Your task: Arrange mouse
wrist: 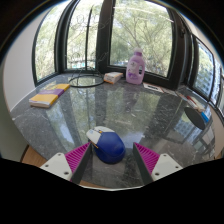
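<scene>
I am holding the tool [110, 160] open around the blue-and-white computer mouse [107, 145] at the glass worktop's [150, 110] near edge; squeezing evenly should avoid slipping.

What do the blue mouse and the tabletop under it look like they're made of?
The rounded blue computer mouse, sitting between the open gripper jaws, looks like smooth moulded plastic with a soft sheen on its top. The round grey tabletop looks like polished stone or laminate, possibly glass-topped: it mirrors the windows, though the veined pattern leaves the exact material open.
</scene>
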`<action>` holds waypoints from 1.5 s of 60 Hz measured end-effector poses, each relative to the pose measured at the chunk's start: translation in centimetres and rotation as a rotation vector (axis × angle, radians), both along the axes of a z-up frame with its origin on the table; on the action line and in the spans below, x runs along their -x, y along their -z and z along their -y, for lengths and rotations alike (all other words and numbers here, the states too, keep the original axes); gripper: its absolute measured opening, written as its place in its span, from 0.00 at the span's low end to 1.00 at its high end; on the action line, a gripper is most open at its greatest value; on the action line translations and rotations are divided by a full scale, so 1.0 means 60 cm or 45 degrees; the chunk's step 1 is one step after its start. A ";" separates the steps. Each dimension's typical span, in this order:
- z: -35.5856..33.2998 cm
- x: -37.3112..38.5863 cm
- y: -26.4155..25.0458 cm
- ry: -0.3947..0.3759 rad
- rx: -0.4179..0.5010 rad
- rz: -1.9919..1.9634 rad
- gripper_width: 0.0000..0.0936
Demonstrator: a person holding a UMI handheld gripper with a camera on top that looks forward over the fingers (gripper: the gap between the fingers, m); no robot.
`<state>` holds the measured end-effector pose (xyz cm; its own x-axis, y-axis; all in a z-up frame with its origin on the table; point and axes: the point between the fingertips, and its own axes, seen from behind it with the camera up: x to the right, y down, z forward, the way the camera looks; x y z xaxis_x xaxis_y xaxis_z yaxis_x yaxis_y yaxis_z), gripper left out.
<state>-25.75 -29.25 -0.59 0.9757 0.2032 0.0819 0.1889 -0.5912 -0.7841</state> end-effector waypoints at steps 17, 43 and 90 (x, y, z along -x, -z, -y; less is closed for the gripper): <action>-0.091 -0.005 0.009 0.120 -0.012 -0.032 0.89; -0.104 0.025 0.011 0.048 0.023 -0.068 0.37; -0.481 -0.695 -0.342 0.332 -0.489 -0.128 0.37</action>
<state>15.94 -0.36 19.92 0.9971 -0.0764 0.0060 -0.0151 -0.2727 -0.9620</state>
